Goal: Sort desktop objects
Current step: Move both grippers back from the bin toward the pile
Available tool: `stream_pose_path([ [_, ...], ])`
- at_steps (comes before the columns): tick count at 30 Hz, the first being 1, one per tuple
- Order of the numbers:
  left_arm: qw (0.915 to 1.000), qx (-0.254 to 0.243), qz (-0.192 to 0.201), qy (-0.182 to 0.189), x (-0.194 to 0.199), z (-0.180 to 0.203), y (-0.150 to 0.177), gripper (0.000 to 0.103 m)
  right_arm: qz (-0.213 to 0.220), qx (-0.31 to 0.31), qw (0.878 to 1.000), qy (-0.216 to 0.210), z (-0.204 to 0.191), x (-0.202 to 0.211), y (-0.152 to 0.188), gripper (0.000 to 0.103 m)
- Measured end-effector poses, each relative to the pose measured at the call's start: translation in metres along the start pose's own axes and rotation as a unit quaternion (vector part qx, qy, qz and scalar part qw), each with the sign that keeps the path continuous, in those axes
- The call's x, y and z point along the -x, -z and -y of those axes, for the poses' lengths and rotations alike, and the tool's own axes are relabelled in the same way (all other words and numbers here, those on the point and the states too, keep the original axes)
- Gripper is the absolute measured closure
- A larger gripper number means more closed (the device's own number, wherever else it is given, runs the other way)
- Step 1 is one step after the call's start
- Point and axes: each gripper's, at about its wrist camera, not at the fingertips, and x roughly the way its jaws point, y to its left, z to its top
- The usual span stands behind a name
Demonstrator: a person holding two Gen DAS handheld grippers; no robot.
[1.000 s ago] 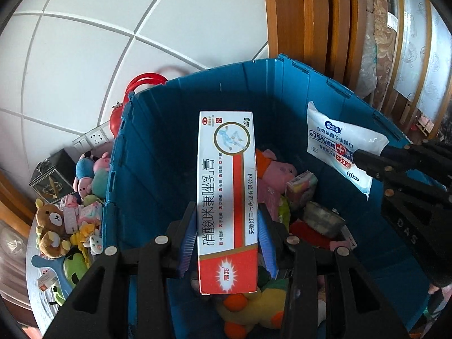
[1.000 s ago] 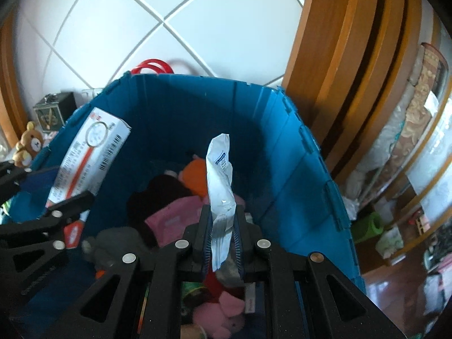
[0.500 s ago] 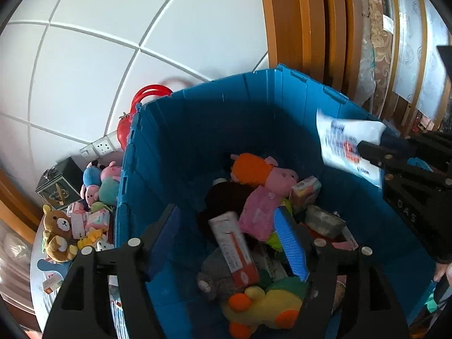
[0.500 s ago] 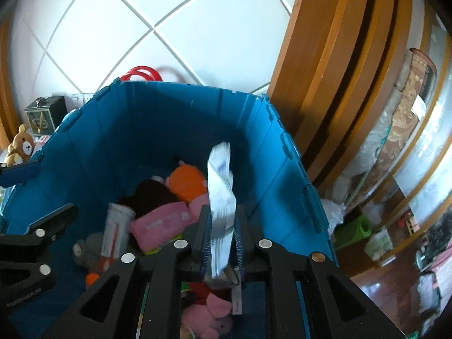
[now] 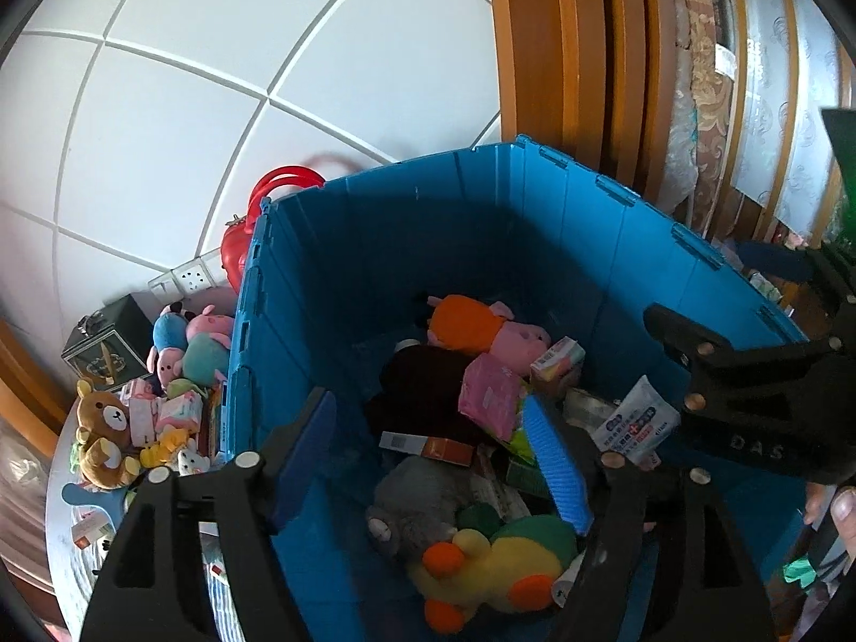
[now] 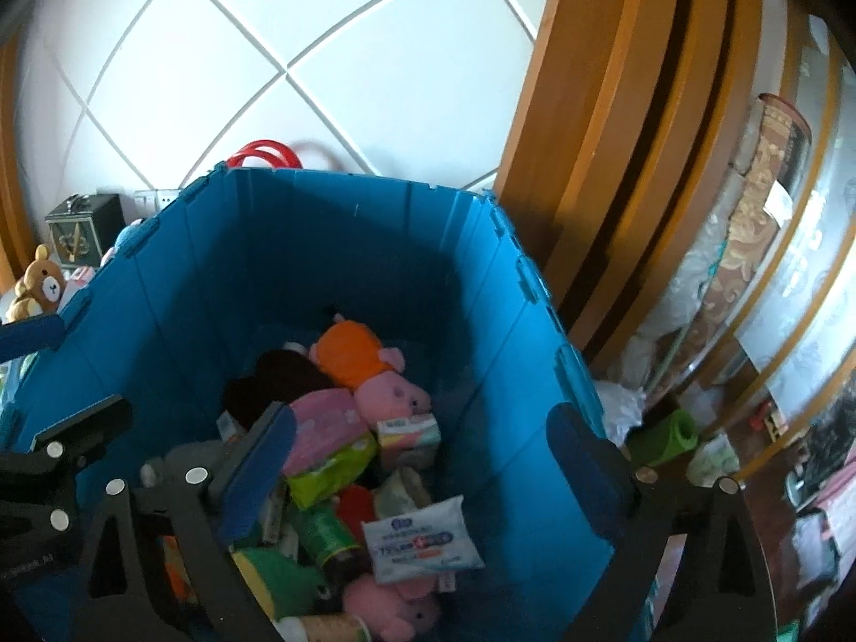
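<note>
Both tongs (image 5: 438, 460) (image 6: 422, 455) opening, empty, above wipes pack (image 6: 420, 540) reading "75%" in blue crate (image 6: 374, 246).

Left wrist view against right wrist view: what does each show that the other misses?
Only the left wrist view shows the yellow plush duck in the bin and a fingertip at its right edge. Only the right wrist view shows the green rolled mat on the floor. Both show the blue plastic bin, the white wipes packet lying inside it, the orange-and-pink plush pig and the brown teddy bear.
</note>
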Motion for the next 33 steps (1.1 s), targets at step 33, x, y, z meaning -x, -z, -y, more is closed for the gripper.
stream_pose_path([
  [33,0.9836,0.112,0.135,-0.044,0.125,-0.139,0.115,0.029,0.122,-0.005,0.985,-0.12,-0.132,0.131,0.046,0.0],
])
